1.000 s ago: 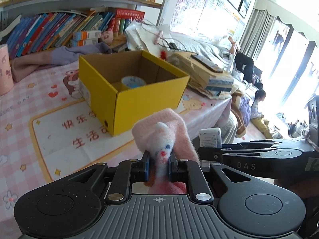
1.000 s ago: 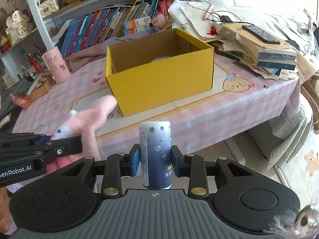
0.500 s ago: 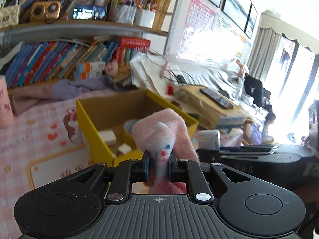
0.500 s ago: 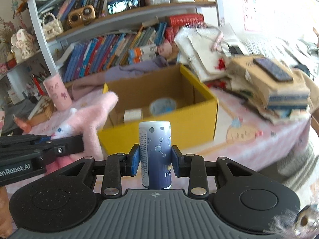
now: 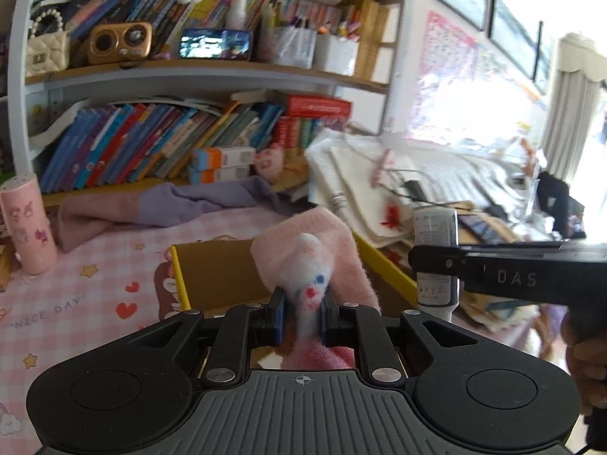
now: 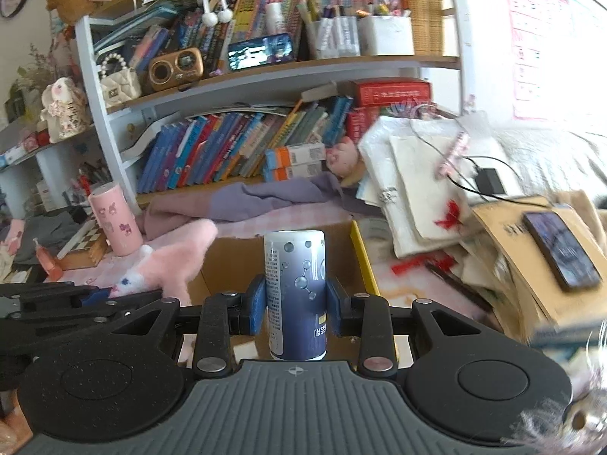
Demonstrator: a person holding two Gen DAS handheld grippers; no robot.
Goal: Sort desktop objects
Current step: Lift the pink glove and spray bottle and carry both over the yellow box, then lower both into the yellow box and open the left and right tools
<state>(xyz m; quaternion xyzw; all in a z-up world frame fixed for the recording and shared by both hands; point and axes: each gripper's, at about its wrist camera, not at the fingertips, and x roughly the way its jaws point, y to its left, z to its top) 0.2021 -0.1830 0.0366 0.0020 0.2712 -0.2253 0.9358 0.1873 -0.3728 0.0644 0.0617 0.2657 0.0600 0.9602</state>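
My left gripper [image 5: 301, 318] is shut on a pink and white plush toy [image 5: 309, 265] and holds it over the open yellow cardboard box [image 5: 212, 273]. My right gripper [image 6: 296, 307] is shut on an upright blue-grey can [image 6: 296, 284], also over the box [image 6: 358, 254]. The can shows in the left wrist view [image 5: 434, 265] to the right of the toy, clamped in the right gripper. The toy shows in the right wrist view [image 6: 170, 261] at the left. Most of the box's inside is hidden behind the grippers.
A pink cup [image 6: 113, 223] stands at the left on the pink checked tablecloth [image 5: 95, 295]. A purple cloth [image 6: 265, 197] lies behind the box. A stack of papers with a phone [image 6: 561, 250] sits at the right. Bookshelves [image 6: 242, 140] rise behind.
Both grippers have moved forward and up, from in front of the box to over it. The box has dropped low in both views. Both grips are unchanged.
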